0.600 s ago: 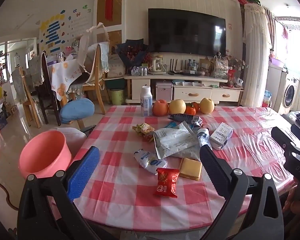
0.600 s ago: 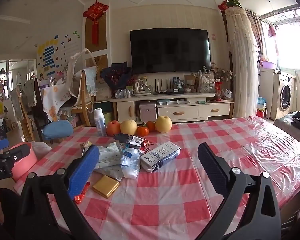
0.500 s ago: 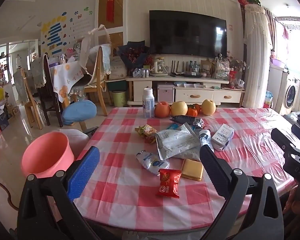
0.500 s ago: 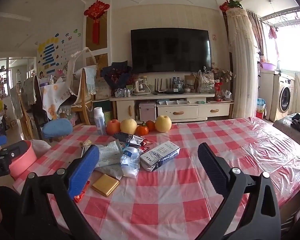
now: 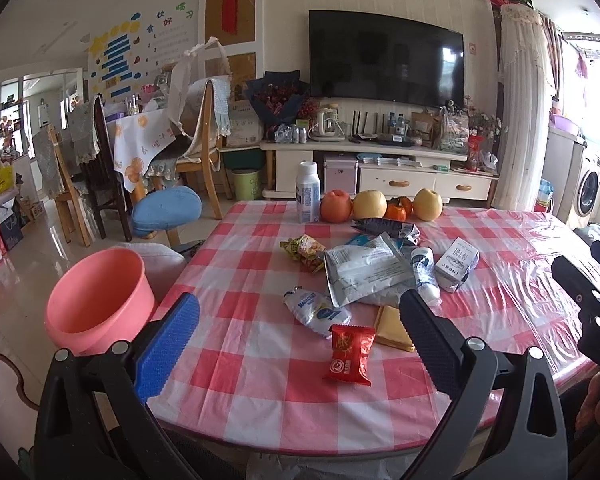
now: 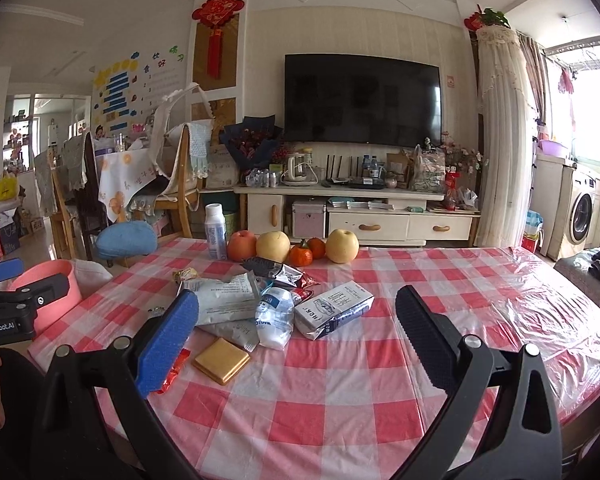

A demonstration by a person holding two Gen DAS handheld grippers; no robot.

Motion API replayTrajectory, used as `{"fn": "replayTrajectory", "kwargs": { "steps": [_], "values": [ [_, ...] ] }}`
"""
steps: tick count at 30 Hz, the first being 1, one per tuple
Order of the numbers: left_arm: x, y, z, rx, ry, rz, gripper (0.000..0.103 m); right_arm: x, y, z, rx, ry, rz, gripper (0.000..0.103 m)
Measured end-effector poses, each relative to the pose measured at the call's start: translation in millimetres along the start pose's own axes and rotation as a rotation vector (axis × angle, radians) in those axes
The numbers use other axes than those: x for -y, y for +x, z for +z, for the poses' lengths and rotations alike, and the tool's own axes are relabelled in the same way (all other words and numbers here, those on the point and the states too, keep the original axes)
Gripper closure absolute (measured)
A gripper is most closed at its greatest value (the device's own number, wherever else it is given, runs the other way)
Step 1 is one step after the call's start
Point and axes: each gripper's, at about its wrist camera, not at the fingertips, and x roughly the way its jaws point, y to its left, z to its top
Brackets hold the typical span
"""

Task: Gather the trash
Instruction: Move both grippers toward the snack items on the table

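Trash lies in a heap mid-table: a red snack packet (image 5: 350, 354), a gold square packet (image 6: 221, 360), a large silver pouch (image 5: 366, 270), a crumpled plastic bottle (image 6: 275, 317), a white milk carton (image 6: 334, 314) and a yellow-green wrapper (image 5: 302, 249). A pink bucket (image 5: 98, 298) stands off the table's left edge. My left gripper (image 5: 300, 344) is open and empty, just short of the red packet. My right gripper (image 6: 296, 338) is open and empty, near the gold packet and bottle.
The table has a red-and-white checked cloth (image 6: 380, 380) under clear plastic. A white bottle (image 5: 308, 196), apples and oranges (image 6: 274, 246) stand along its far side. Chairs (image 5: 188, 152) and a TV cabinet (image 5: 380, 176) are beyond.
Both grippers have drifted slightly toward the trash on the table; both stay open. Nothing on the table has moved.
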Motion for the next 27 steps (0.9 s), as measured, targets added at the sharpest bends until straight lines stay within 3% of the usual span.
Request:
{"fn": "replayTrajectory", "kwargs": {
  "steps": [11,18,23,27],
  "values": [
    [5,14,-11,-0.059,0.055,0.025,0.005,3,12,-7,-0.049,0.038,0.036,0.004],
    [-6,44,-38,-0.134,-0.009,-0.121,0.005,8,33,-12,-0.149,0.067,0.100,0.004],
    [-5,63,-47,-0.172,-0.034,-0.186,0.005,6,63,-26,-0.278,0.099,0.172,0.004],
    [3,83,-52,-0.208,-0.019,-0.189,0.005,11,81,-33,-0.351,0.153,0.207,0.004]
  ]
}}
